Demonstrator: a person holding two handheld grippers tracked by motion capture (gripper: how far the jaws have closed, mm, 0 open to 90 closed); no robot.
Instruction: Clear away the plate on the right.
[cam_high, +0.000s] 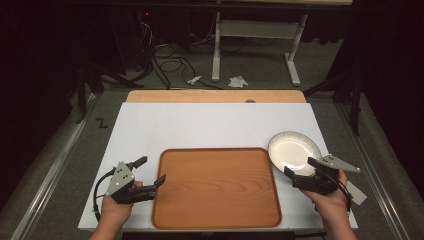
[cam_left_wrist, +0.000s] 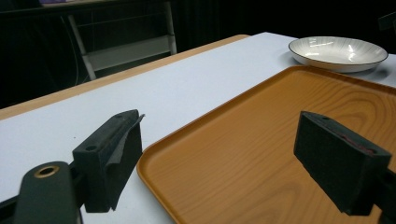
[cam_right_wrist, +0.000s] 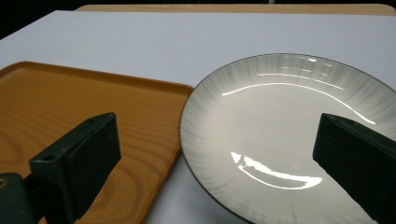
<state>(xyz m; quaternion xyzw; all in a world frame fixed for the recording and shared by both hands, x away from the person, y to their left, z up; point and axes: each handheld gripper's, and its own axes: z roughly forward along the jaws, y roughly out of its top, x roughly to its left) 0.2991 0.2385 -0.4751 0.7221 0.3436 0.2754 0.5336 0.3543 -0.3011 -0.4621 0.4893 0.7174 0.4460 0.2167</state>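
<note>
Open right gripper (cam_right_wrist: 215, 168) over unmarked, seemingly label-free plate (cam_right_wrist: 289, 126)

Take the tray (cam_high: 216, 187) as your landmark: it lies on the table (cam_high: 200, 125) toward your near edge. The plate (cam_high: 294, 150) sits on the table just beside the tray's far right corner. Your left gripper (cam_high: 150, 172) is at the tray's left edge, your right gripper (cam_high: 300, 167) at the plate's near rim, right of the tray.

Lab/test rig: dark curtains, floor cables (cam_high: 170, 62), white-topped table (cam_high: 210, 122).
</note>
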